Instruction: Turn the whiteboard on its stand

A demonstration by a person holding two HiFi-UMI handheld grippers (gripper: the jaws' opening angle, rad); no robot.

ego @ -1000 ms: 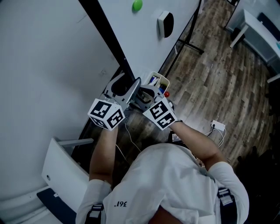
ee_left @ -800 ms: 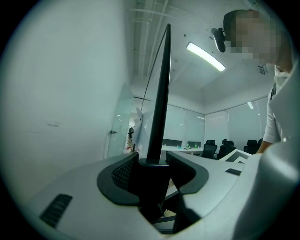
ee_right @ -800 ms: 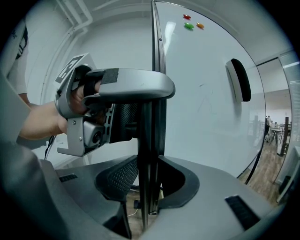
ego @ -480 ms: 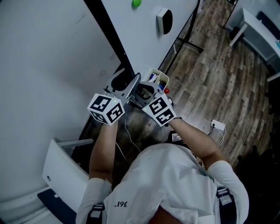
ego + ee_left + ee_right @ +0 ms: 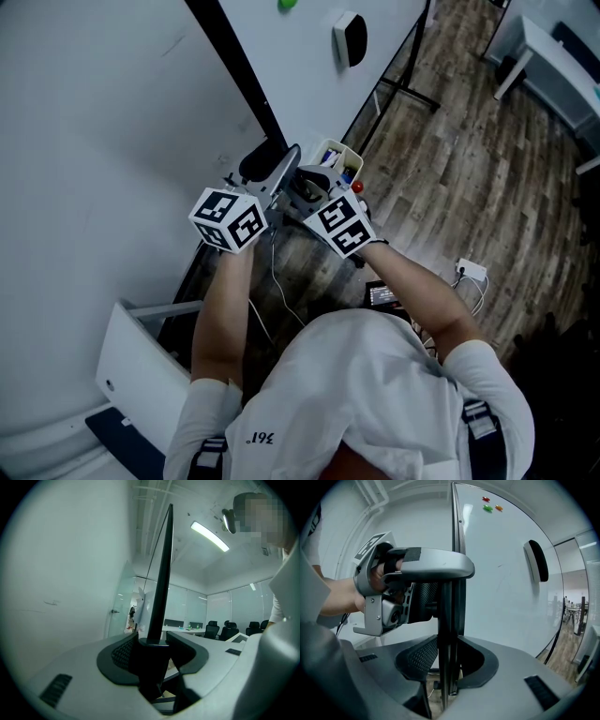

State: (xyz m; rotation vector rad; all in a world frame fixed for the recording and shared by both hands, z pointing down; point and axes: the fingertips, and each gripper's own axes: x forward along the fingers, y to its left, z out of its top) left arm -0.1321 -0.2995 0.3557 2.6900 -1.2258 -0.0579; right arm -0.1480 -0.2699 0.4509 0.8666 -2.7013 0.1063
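Left gripper [image 5: 150,645] | right gripper [image 5: 449,646] | both clamp whiteboard [image 5: 501,573] edge | edge upright

"361°" seen upside down, on white shirt [image 5: 349,389]

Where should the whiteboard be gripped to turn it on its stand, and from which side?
Grip the whiteboard by its black frame edge, coming at it edge-on so that one jaw lands on each face. The edge is thin and straight, and the faces beside it are flat, so the pads can seat well. The left claw and the right claw are both shut on it this way.
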